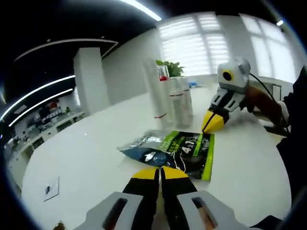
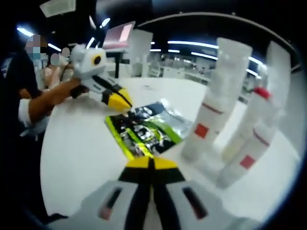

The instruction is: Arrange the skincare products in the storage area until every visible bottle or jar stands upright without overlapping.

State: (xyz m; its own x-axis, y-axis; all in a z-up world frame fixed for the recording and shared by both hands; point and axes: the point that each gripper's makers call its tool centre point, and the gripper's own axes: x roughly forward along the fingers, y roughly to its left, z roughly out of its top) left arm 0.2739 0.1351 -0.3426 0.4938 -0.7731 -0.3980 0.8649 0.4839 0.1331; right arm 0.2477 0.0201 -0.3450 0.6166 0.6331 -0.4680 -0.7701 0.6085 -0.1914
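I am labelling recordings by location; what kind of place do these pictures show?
Probably an open-plan office or lab: a big round white table, long ceiling strip lights over rows of desks, and wide windows with white blinds. Tall white bottles stand on the table.

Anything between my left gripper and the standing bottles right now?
Yes. In the left gripper view, flat sachet packets lie on the white table between the left gripper and the upright bottles.

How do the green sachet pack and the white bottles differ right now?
The green sachet pack lies flat on the white table; the white bottles stand upright. The pack is green and black with print; the bottles are pale with red labels. The pack is nearer both shut hand-held grippers. Both rest on the table.
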